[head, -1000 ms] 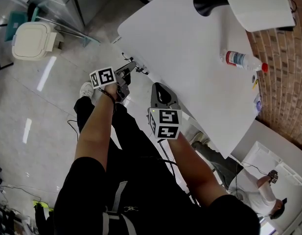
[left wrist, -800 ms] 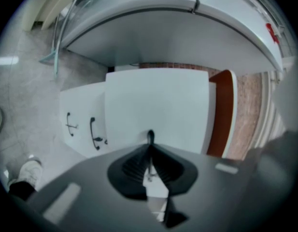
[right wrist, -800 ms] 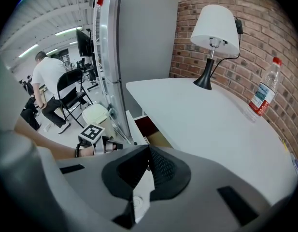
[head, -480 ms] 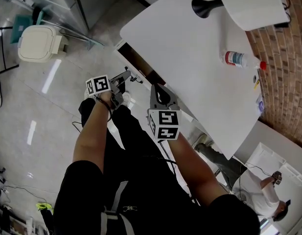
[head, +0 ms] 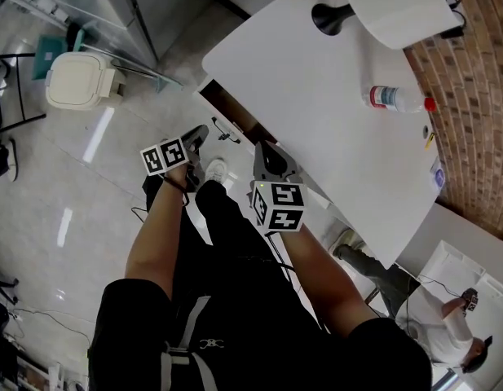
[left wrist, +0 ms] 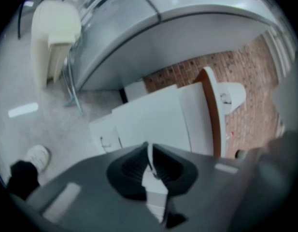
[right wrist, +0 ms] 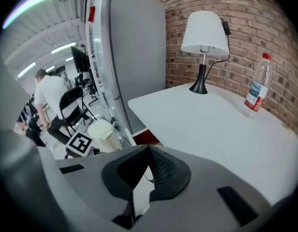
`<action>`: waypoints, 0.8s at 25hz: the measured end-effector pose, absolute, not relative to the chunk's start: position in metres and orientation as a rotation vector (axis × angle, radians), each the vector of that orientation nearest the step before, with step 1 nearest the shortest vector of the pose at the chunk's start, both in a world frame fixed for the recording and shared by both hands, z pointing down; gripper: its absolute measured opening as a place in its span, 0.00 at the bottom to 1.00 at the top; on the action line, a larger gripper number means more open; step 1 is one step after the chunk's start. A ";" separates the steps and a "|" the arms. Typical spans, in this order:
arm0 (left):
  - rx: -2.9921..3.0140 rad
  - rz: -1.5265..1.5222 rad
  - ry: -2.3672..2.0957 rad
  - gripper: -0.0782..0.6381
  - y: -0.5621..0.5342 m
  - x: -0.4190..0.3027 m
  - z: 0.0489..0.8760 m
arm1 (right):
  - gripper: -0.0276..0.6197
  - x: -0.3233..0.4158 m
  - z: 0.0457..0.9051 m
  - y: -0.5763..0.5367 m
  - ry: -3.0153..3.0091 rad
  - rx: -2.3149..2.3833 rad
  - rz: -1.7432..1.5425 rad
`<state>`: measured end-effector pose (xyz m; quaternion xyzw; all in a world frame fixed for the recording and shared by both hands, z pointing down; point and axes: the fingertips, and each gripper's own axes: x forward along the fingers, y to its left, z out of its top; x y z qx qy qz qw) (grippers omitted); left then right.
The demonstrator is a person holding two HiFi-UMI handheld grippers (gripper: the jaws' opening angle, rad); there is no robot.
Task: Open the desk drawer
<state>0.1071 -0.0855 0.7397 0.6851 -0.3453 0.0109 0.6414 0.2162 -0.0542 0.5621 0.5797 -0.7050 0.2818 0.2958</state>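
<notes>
Desk drawer, white-fronted with a thin handle, sat low beneath the near corner of the white desk, ahead of your left gripper. Whether the drawer stood pulled out could not be told from these views. That gripper's jaws were pressed together with nothing between them, and it hung clear of the drawer front, over bare floor off the desk's rounded corner. Your right gripper was likewise closed on nothing, held just beside the desk's long near edge, its tips pointing across the top.

Open floor spread to your left. A cream lidded bin stood well apart from both grippers, near a grey partition. Your legs and one white shoe filled the space directly below your hands. The brown underside of the desktop showed along its edge in the left gripper view.

On the desk, a white-shaded lamp on a black base stood at the far end, and a clear bottle with a red cap stood near the brick wall. The stretch of desktop nearest you was bare.

The floor was pale and glossy, catching strips of light. A person in a white top was off to your right, beyond the desk's end.
</notes>
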 end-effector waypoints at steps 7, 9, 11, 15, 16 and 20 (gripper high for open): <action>1.979 0.328 -1.221 0.10 -0.098 0.050 0.579 | 0.04 0.201 0.496 -0.075 -2.070 1.583 0.820; 2.012 0.364 -1.317 0.10 -0.101 0.039 0.536 | 0.04 0.195 0.469 -0.078 -2.138 1.576 0.770; 2.061 0.370 -1.367 0.10 -0.103 0.036 0.494 | 0.04 0.191 0.441 -0.079 -2.193 1.578 0.705; 2.180 0.380 -1.385 0.10 -0.110 0.041 0.421 | 0.04 0.193 0.388 -0.087 -2.269 1.646 0.633; 2.211 0.389 -1.383 0.10 -0.113 0.044 0.406 | 0.04 0.194 0.376 -0.091 -2.286 1.674 0.624; 2.303 0.495 -1.366 0.10 -0.120 0.057 0.361 | 0.04 0.203 0.330 -0.105 -2.325 1.789 0.580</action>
